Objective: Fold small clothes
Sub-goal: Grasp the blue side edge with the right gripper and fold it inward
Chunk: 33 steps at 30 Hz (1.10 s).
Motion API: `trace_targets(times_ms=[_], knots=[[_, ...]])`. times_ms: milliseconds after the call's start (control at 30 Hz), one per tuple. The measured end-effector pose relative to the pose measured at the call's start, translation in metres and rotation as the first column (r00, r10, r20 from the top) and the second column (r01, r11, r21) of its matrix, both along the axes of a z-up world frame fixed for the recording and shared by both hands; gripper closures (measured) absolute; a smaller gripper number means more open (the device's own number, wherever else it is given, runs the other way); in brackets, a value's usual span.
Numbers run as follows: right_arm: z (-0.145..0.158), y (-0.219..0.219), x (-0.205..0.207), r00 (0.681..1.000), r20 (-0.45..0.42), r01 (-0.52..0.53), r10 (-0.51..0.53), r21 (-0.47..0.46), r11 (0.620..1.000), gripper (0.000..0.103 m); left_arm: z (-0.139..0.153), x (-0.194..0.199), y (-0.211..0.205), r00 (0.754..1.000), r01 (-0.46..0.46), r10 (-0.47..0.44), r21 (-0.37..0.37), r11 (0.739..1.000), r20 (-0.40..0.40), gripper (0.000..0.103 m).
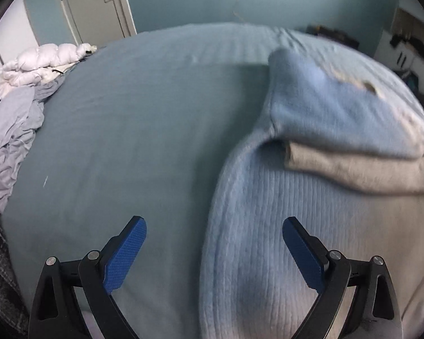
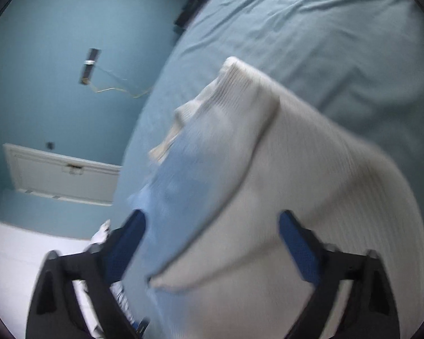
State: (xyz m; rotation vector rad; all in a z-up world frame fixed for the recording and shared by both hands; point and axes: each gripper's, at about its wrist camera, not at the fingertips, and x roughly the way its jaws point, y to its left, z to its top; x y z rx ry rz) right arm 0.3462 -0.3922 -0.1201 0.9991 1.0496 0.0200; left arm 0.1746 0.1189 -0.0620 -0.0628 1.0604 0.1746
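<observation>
A ribbed light-blue and cream knit sweater (image 1: 310,197) lies on the teal bedsheet (image 1: 127,127), with one part folded over near its top. My left gripper (image 1: 214,234) is open and empty, just above the sweater's left edge. In the right wrist view the same sweater (image 2: 282,197) fills the middle, its cream sleeve folded over the blue part. My right gripper (image 2: 212,231) is open above the sweater; the view is tilted and blurred, so contact cannot be told.
Crumpled pale bedding and a white puffy jacket (image 1: 36,65) are heaped at the bed's far left. A door (image 1: 99,2) and teal wall stand behind the bed. Dark clutter sits at the far right (image 1: 409,45).
</observation>
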Motion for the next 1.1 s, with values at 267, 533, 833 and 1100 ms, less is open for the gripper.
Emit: trace_targets(times_ms=[267,533,833,1100], knots=[[-0.039,0.010,0.082,0.986,-0.157,0.030,-0.052,-0.142,0.989,0.036,-0.012,0.005,0.019,0.998,-0.043,0.042,-0.035,0.998,-0.036,0.005],[0.042,0.046,0.088,0.994,-0.092,0.011,-0.060,-0.461,0.887,0.093,-0.010,0.006,0.023,0.998,-0.045,0.042,-0.077,0.996,-0.046,0.005],[0.155,0.065,0.014,0.979,0.199,0.060,0.054,-0.526,0.849,0.093,-0.001,0.001,0.022,0.999,-0.035,0.033,-0.089,0.995,-0.030,0.005],[-0.006,0.008,0.007,0.974,-0.221,-0.152,0.048,-0.483,0.862,0.068,0.005,-0.004,0.015,1.000,-0.005,0.003,-0.092,0.996,-0.024,0.005]])
